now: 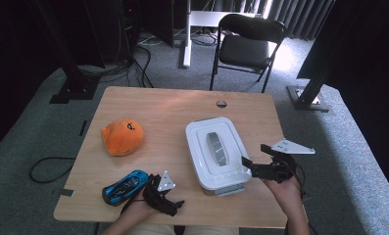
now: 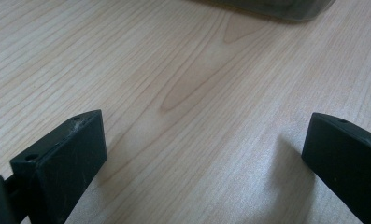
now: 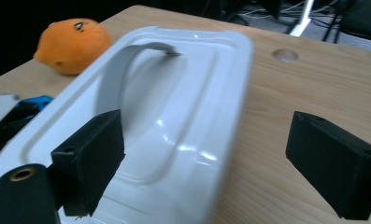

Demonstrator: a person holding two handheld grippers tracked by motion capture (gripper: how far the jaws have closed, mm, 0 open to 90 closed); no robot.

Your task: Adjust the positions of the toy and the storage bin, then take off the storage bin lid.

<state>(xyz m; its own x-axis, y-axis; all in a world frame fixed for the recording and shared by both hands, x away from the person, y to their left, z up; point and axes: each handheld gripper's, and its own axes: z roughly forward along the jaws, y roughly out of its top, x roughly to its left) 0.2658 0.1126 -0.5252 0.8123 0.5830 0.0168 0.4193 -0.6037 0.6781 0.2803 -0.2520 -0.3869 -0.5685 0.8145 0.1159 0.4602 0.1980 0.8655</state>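
Jaws of right gripper (image 1: pixel 253 157) are spread wide at near-right edge of white lidded box (image 1: pixel 216 151) mid-worktop, apparently not touching. Left gripper (image 2: pixel 204 154) is held open over bare worktop (image 2: pixel 183 79).

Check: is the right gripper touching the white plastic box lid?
Cannot tell. In the right gripper view the open right gripper straddles the white plastic box lid's edge; no plain contact or gap shows.
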